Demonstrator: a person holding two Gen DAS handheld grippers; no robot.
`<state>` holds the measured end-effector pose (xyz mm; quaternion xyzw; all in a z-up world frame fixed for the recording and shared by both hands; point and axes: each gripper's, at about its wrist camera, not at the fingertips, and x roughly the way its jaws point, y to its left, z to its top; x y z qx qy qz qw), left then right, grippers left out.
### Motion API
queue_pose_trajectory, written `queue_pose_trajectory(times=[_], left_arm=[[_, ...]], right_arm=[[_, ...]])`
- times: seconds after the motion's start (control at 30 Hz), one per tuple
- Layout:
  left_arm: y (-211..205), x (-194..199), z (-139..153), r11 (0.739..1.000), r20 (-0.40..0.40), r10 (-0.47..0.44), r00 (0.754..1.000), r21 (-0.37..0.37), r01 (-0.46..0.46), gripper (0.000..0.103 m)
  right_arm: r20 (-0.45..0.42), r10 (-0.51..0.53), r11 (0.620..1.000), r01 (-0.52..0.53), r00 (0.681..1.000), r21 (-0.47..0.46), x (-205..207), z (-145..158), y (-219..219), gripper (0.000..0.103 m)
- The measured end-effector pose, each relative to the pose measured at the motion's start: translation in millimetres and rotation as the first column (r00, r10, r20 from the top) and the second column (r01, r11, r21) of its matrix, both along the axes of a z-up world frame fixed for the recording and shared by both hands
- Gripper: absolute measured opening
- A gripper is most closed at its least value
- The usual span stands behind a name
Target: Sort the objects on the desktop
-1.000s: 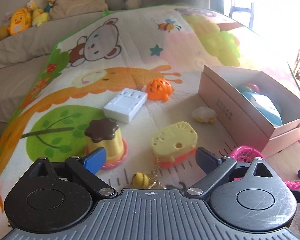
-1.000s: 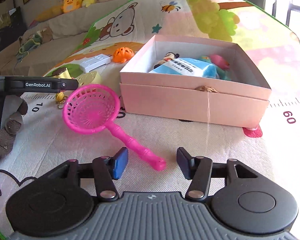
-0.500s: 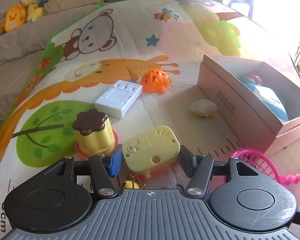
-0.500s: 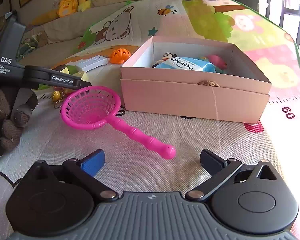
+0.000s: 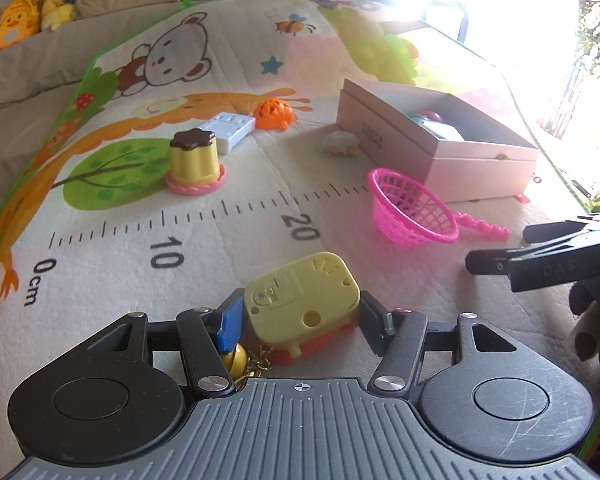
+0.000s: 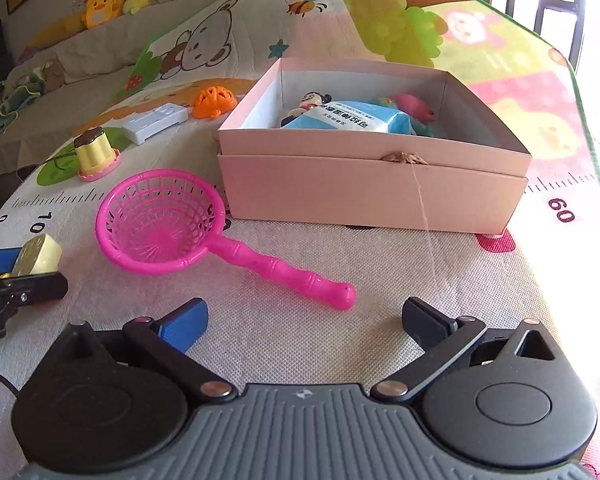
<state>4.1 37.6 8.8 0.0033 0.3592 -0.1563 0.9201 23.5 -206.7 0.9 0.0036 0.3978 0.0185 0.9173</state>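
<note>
Yellow plastic toy [image 5: 302, 303], with orange base and a keychain hanging below, is clamped between the pads of the left gripper [image 5: 300, 316], whose jaws have just been closing. It is best carried level and kept pinched until over the pink box [image 6: 374, 184], then released inside clear of the wall. Pink strainer [image 6: 160, 222] lies just beside the box, its handle pointing at the right gripper [image 6: 304, 322], whose jaws have just been opening and stand wide, nothing between. A cartoon play mat [image 5: 228, 216] with printed ruler covers the worktop; a sofa with plush toys [image 6: 100, 4] is seen behind.
</note>
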Motion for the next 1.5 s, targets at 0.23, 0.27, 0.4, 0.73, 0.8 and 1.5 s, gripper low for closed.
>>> queue_pose_trajectory(times=[0.23,0.27,0.4,0.73,0.8,1.5], left_arm=[[-1.4,-16.4,-1.2,0.999,0.006,0.026,1.000,0.035,-0.026,0.081],[-0.3,-15.9,-1.5,0.998,0.007,0.045,0.999,0.045,-0.046,0.087],[2.9,-9.1,-4.4,0.988,0.024,0.123,0.992,0.089,-0.125,0.096],[5.8,-3.3,-8.5,0.982,0.016,0.159,0.987,0.099,-0.160,0.101],[5.1,-3.6,-8.8,0.982,0.016,0.158,0.987,0.100,-0.159,0.101],[4.4,-2.8,-9.2,0.978,0.019,0.170,0.985,0.121,-0.171,0.103]], right_arm=[[-0.006,0.065,0.997,-0.064,0.998,0.045,-4.8,8.9,-2.6,0.103],[0.026,0.065,0.996,-0.066,0.998,0.059,-7.7,13.0,-3.6,0.103],[0.135,-0.002,0.999,-0.005,0.991,0.052,-3.7,27.8,-6.4,0.100],[0.019,0.097,0.994,-0.098,0.995,0.053,3.5,13.1,10.6,0.055],[0.010,0.168,0.981,-0.168,0.986,0.094,-6.1,15.8,17.9,0.055],[0.059,0.311,0.947,-0.314,0.949,0.067,-45.1,26.1,41.5,0.078]])
